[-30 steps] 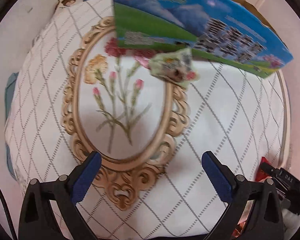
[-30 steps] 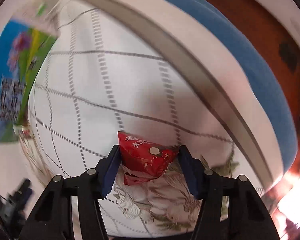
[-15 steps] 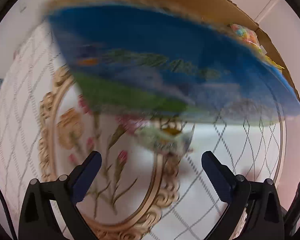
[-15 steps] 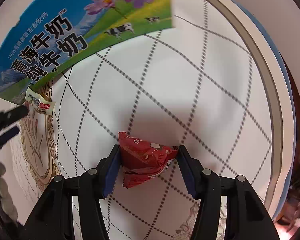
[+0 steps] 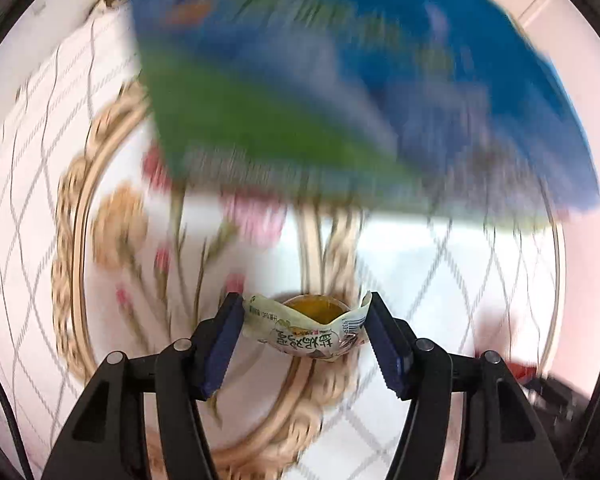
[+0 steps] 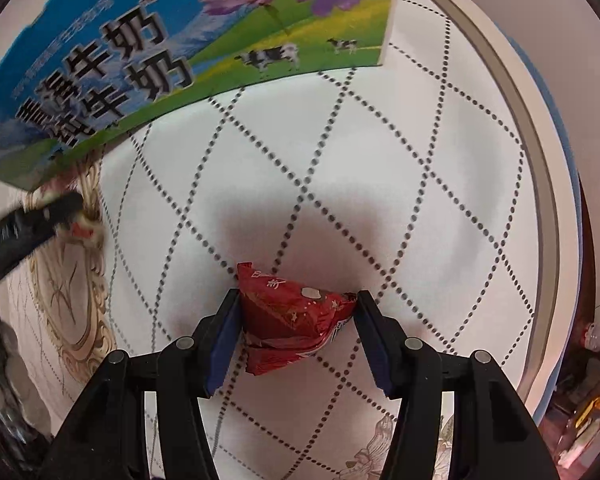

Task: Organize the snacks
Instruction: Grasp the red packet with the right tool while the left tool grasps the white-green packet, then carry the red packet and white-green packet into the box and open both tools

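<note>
Snacks, 2 pcs, both gripped above the quilted tablecloth (image 6: 380,168).
Near: left gripper (image 5: 304,330) has just been closing; pads now press the pale jelly-cup packet (image 5: 306,330), crumpled wrapper ends only. Was lying loose by the carton w/ jaws wide apart 1 s ago.
Right gripper (image 6: 296,320) clamped on red packet (image 6: 292,316), same hold as before.
Far: milk carton (image 6: 180,48), looms closer in both views.
Risk: thin wrapper grip may slip on lift; either hand could clip the carton wall.

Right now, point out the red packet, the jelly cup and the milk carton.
red packet (image 6: 292,312): right wrist view, middle of its crinkled front.
jelly cup (image 5: 306,326): left wrist view, its wrapper between the pads.
milk carton (image 6: 204,40): right wrist view, its printed side.
</note>
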Demonstrator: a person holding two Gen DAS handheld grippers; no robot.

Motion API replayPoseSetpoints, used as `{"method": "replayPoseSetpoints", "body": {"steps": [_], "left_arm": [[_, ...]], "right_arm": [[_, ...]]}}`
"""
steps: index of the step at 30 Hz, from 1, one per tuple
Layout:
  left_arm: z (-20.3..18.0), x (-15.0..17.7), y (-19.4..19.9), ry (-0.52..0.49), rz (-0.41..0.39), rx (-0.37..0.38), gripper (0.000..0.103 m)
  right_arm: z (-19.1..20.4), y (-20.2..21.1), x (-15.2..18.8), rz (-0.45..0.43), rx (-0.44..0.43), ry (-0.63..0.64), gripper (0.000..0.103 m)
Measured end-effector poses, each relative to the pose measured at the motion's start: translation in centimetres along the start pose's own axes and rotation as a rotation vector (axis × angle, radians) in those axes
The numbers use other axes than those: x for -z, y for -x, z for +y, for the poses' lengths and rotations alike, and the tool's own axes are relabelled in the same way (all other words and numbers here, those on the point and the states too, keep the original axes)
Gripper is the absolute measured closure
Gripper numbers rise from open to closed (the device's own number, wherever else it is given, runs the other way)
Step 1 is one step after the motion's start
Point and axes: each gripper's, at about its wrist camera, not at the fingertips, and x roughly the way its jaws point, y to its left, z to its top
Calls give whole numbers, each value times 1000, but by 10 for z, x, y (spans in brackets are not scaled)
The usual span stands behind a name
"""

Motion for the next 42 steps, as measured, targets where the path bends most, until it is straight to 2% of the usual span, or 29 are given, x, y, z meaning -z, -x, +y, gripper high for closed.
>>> {"method": "replayPoseSetpoints", "body": {"steps": [5,8,10,14,19,22,25,29,35,38,42], "left_arm": [[10,55,0,-3,114,25,44],[12,71,-7,2,139,30,41],[13,74,-14,17,151,48,40],[16,74,-26,10,159,36,40],[9,70,-24,19,157,24,40],[4,75,-18,20,162,29,40],[14,83,-22,39,171,55,40],[12,89,-22,34,178,35,42],[4,102,-14,31,167,-3,44],[2,103,-6,30,161,-6,44],[-3,102,7,29,152,3,44]], "right_arm": [[29,-5,16,54,-37,82,44],[41,-9,28,76,-41,125,44],[50,-14,29,82,-32,146,43],[54,-18,27,86,-43,129,39],[51,-14,34,87,-48,130,39],[28,-17,48,86,-69,112,39],[21,-15,51,85,-91,96,39],[14,-11,58,74,-85,112,39],[23,-8,70,16,-31,192,50],[27,-5,71,-2,-39,209,55],[32,2,72,-15,-59,222,55]]}}
